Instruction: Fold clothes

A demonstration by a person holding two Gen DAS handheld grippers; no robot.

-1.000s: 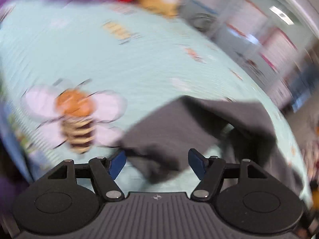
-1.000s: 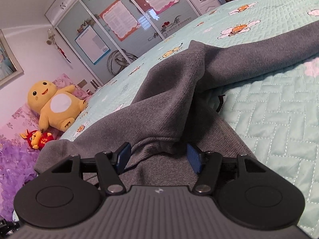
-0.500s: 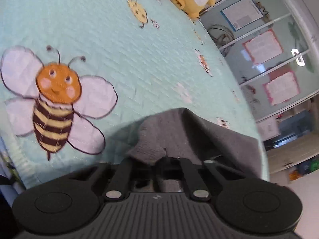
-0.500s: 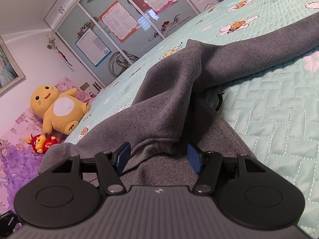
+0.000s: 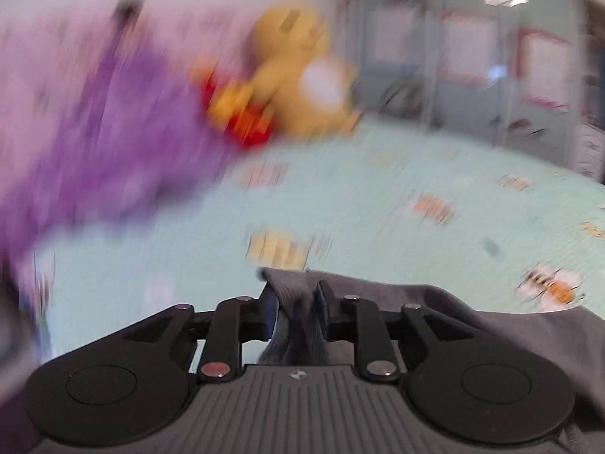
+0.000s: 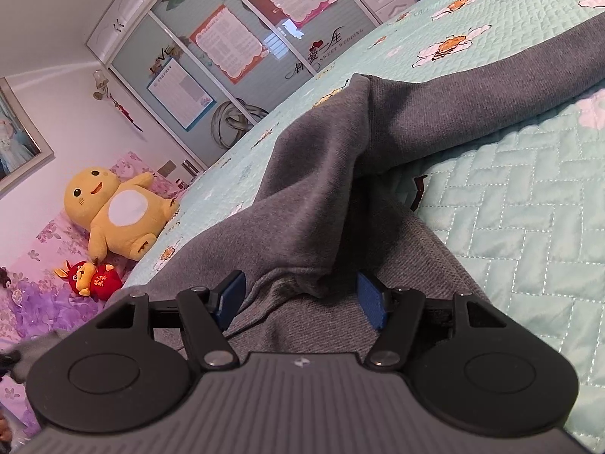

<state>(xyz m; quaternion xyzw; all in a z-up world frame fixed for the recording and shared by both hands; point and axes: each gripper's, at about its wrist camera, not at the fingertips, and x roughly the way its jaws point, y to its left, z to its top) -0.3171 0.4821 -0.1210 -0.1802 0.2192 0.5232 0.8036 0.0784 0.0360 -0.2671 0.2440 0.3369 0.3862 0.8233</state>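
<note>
A grey knit garment (image 6: 329,174) lies rumpled on a mint quilted bedspread (image 6: 522,212); one long part stretches to the far right. My right gripper (image 6: 300,295) is open, its blue pads on either side of a raised fold of the garment without pinching it. My left gripper (image 5: 295,302) is shut on an edge of the same grey garment (image 5: 472,310), held just above the bedspread (image 5: 378,204). The left wrist view is blurred by motion.
A yellow plush toy (image 6: 117,212) and a small red plush (image 6: 90,276) sit at the bed's head by purple floral bedding (image 6: 34,302). They also show in the left wrist view: the yellow plush (image 5: 302,75), purple bedding (image 5: 113,132). Glass wardrobe doors (image 6: 245,45) stand behind.
My left gripper closed on the garment's edge and has swung up and round with it toward the head of the bed. My right gripper has stayed open and almost still.
</note>
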